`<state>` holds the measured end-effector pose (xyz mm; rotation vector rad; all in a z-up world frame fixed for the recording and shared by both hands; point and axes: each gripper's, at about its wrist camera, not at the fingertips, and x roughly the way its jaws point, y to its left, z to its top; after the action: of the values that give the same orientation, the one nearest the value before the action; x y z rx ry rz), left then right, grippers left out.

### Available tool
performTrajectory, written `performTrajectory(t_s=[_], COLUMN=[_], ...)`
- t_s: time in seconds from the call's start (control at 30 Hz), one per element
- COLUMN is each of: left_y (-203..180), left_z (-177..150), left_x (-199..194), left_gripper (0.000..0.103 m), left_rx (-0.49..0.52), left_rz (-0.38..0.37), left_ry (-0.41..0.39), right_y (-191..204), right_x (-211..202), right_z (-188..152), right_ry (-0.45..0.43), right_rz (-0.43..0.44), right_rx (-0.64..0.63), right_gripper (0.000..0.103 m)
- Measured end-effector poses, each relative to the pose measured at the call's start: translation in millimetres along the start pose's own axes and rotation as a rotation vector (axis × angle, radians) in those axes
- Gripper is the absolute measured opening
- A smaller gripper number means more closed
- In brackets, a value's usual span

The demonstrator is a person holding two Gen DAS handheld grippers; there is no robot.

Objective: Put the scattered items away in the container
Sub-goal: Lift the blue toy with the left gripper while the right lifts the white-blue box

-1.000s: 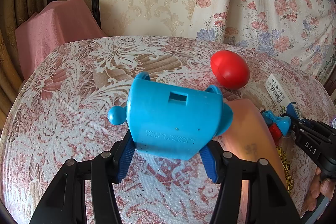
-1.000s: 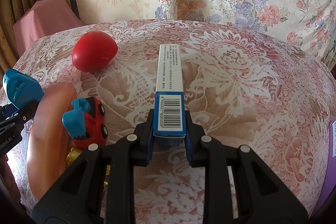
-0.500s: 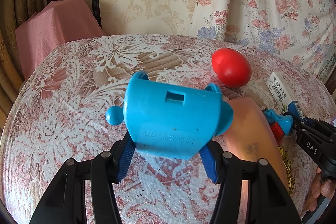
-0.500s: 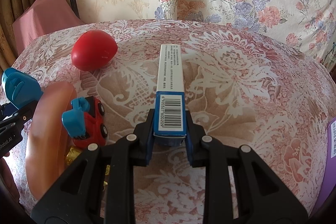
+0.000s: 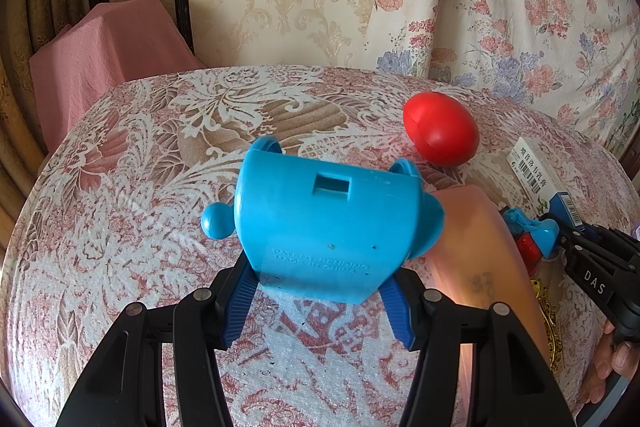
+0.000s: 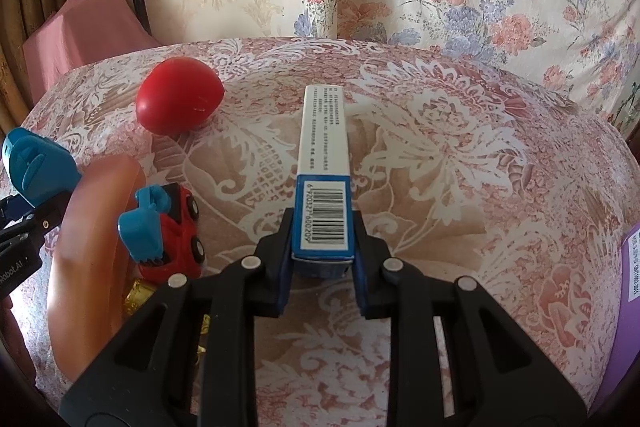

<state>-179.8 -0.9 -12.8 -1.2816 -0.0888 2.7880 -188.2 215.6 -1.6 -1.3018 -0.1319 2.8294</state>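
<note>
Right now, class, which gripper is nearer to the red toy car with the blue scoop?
Right. The right gripper, shut on the blue-and-white carton, sits just beside the red toy car. The left gripper, holding the blue plastic toy, lies beyond the orange container.

Toys, box & container on floral desk

Blue plastic toy [image 5: 332, 227] held up off desk; long white/blue box [image 6: 324, 167] w/ barcode end facing cam, also held. Red egg [image 6: 178, 95] lies loose behind; red toy car [image 6: 176, 231] w/ blue scoop sits in orange container [image 6: 92, 247].
</note>
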Motion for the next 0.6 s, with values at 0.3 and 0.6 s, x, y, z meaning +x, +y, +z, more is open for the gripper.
performTrajectory(t_s=[0.3,0.6], left_y=[2.3,4.7], left_z=[-0.1,-0.3], left_x=[-0.5,-0.4], left_gripper=[0.056,0.056], left_rx=[-0.010,-0.024], left_rz=[0.001,0.006], left_ry=[-0.003,-0.006], right_y=[-4.2,-1.9], right_x=[-1.0,-9.2], right_z=[-0.3,-0.6], right_ry=[-0.005,-0.046], right_rz=[-0.014,-0.036], right_rx=[0.019,0.007], right_gripper=[0.027,0.027])
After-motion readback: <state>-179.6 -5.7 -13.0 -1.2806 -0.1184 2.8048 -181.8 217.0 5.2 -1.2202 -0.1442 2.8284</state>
